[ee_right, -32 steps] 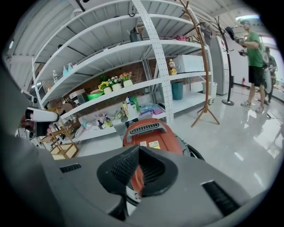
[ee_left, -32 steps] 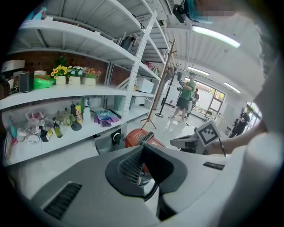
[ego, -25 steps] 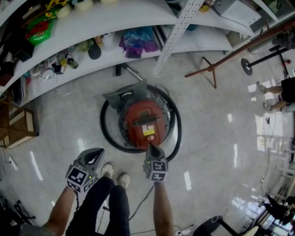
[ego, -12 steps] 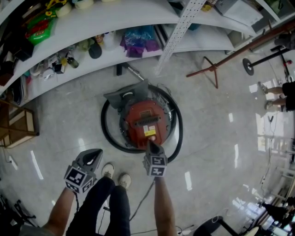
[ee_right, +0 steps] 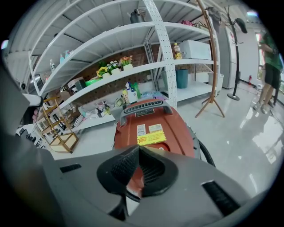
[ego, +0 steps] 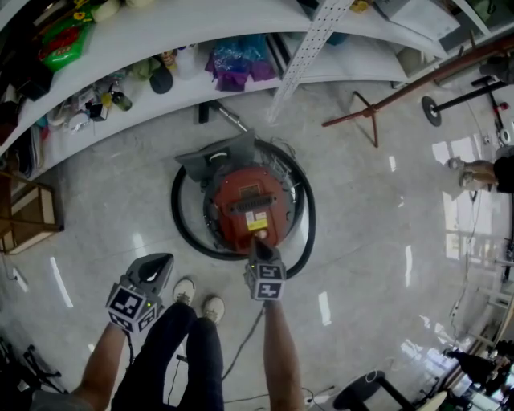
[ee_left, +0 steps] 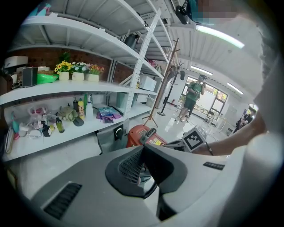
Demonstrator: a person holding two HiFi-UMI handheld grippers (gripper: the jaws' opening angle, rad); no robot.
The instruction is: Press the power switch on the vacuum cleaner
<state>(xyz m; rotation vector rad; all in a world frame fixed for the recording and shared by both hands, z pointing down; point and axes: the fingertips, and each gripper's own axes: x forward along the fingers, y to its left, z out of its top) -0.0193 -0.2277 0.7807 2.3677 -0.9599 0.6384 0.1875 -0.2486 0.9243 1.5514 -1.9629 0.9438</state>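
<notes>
I read the vacuum cleaner shell as smooth red plastic with a slight sheen. Hose around it: matt black. Floor beneath: glossy, reflective. Shelves behind: white painted metal.

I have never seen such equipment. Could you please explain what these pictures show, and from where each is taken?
A person stands on a pale floor, holding a grey two-jaw gripper in each hand. The top-down picture comes from a camera on the person's head. The other two come from cameras on the left gripper and the right gripper. On the floor stands a round red vacuum cleaner with a black hose coiled around it, near white shelves. Both grippers are closed and hold nothing. The right one points at the vacuum's top; contact is unclear.
</notes>
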